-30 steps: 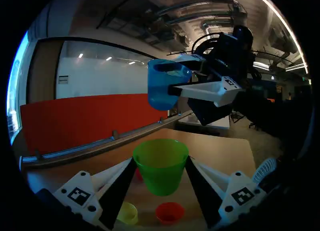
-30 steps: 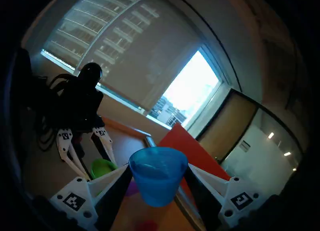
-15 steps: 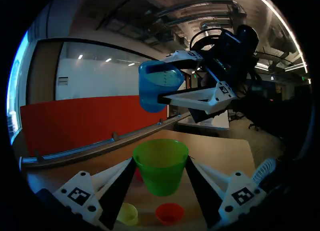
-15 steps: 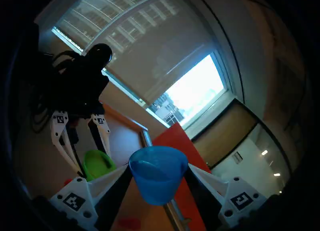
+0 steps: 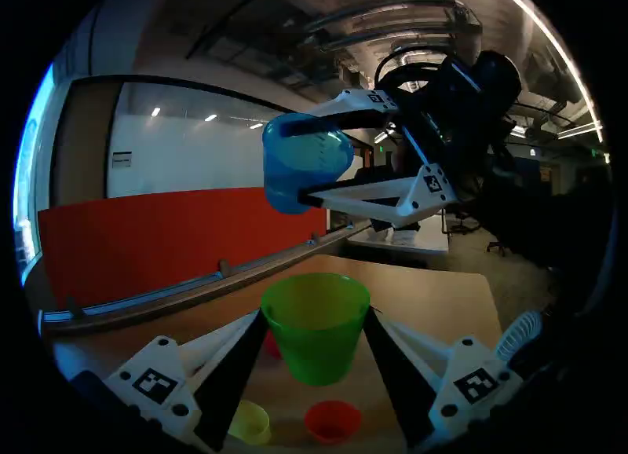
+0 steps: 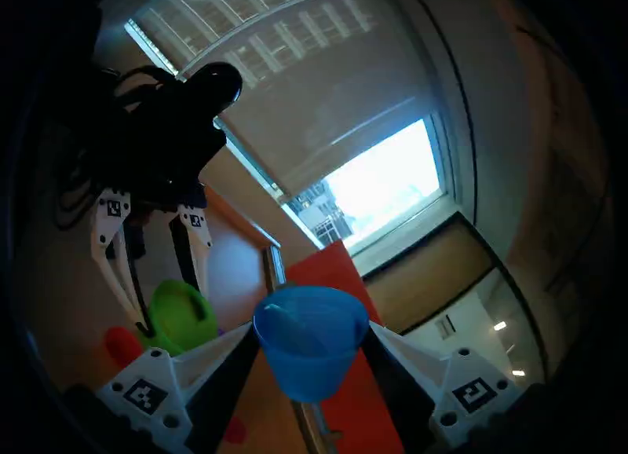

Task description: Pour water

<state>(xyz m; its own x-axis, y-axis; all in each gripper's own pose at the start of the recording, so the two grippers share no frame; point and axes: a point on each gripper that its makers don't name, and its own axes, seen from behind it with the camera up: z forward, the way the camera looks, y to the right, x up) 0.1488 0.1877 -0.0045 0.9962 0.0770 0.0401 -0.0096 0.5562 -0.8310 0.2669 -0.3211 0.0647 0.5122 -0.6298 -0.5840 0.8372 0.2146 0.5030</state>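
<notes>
My left gripper [image 5: 314,328] is shut on an upright green cup [image 5: 315,325], held above a wooden table [image 5: 439,297]. Higher up and beyond it in the left gripper view hangs a blue cup [image 5: 298,171] with water in it, tilted with its mouth toward the green cup, and my right gripper [image 5: 302,159] is shut on it. In the right gripper view the blue cup [image 6: 310,340] sits between my right gripper's [image 6: 310,344] fingers, water showing inside. The green cup [image 6: 182,314] and left gripper [image 6: 161,297] appear lower left there.
On the table under the green cup lie a small yellow cup [image 5: 251,421], a small red cup [image 5: 333,419] and a bit of pink behind the green cup. A red wall panel [image 5: 157,234] and a rail [image 5: 235,272] run along the table's far edge. A bright window [image 6: 377,187] sits ahead.
The right gripper has rolled further, tipping the blue cup more onto its side and shifting it slightly left and up. The left gripper and green cup have held still.
</notes>
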